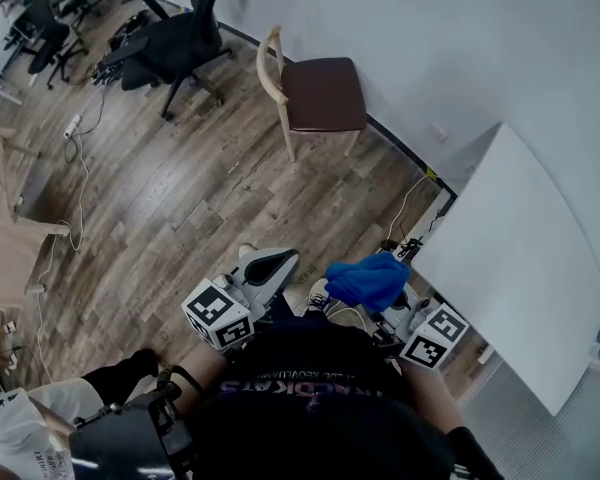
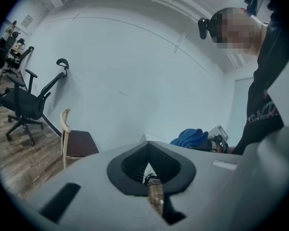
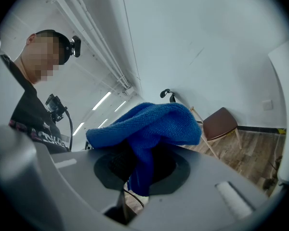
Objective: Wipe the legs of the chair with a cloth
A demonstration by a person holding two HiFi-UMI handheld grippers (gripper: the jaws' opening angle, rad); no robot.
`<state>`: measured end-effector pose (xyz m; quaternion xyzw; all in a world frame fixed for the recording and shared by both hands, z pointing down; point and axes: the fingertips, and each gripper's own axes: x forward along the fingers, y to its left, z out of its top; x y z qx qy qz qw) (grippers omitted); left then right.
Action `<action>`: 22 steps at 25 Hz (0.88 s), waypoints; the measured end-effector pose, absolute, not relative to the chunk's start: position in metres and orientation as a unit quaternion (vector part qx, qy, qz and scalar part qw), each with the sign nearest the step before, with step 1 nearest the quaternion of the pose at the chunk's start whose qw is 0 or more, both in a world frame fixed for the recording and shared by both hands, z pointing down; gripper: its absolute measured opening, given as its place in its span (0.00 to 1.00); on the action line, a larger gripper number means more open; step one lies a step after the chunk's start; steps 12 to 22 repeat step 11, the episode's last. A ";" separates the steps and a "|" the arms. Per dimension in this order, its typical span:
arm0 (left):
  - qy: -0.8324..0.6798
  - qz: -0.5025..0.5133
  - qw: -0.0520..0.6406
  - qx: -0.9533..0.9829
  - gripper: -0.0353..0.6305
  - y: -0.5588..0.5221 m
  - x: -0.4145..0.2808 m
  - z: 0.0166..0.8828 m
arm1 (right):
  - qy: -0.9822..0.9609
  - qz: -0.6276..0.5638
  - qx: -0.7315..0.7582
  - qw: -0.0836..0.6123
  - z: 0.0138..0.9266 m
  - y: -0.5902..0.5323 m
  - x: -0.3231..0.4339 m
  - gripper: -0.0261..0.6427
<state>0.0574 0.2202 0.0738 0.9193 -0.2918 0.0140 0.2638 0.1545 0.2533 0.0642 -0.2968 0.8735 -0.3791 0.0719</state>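
Observation:
A wooden chair (image 1: 315, 93) with a dark brown seat stands against the white wall, well ahead of me; its pale legs rest on the wood floor. It also shows small in the left gripper view (image 2: 74, 141) and in the right gripper view (image 3: 220, 124). Both grippers are held close to my body, far from the chair. My right gripper (image 3: 139, 165) is shut on a blue cloth (image 3: 149, 124), which bunches over the jaws (image 1: 368, 280). My left gripper (image 1: 270, 266) points forward, its jaws (image 2: 148, 165) shut with nothing between them.
A white table (image 1: 520, 258) stands close on my right. Black office chairs (image 1: 175, 43) are at the far left by the wall. Cables (image 1: 80, 168) trail over the floor, and a light wooden piece (image 1: 5, 238) stands at the left edge.

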 end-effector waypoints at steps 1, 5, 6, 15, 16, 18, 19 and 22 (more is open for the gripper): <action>-0.291 0.014 0.264 0.919 0.05 0.220 0.058 0.074 | 0.873 -0.379 -0.297 0.072 0.064 0.253 0.155 0.14; -0.291 0.014 0.265 0.919 0.05 0.219 0.058 0.074 | 0.872 -0.381 -0.298 0.072 0.063 0.253 0.155 0.14; -0.292 0.013 0.267 0.918 0.05 0.219 0.057 0.074 | 0.872 -0.380 -0.298 0.072 0.063 0.252 0.154 0.14; -0.292 0.015 0.272 0.917 0.05 0.220 0.055 0.074 | 0.872 -0.379 -0.301 0.071 0.060 0.252 0.152 0.14; -0.292 0.015 0.272 0.917 0.05 0.220 0.055 0.074 | 0.872 -0.379 -0.301 0.071 0.060 0.252 0.152 0.14; -0.292 0.015 0.272 0.917 0.05 0.220 0.055 0.074 | 0.872 -0.379 -0.301 0.071 0.060 0.252 0.152 0.14; -0.292 0.015 0.272 0.917 0.05 0.220 0.055 0.074 | 0.872 -0.379 -0.301 0.071 0.060 0.252 0.152 0.14; -0.292 0.015 0.272 0.917 0.05 0.220 0.055 0.074 | 0.872 -0.379 -0.301 0.071 0.060 0.252 0.152 0.14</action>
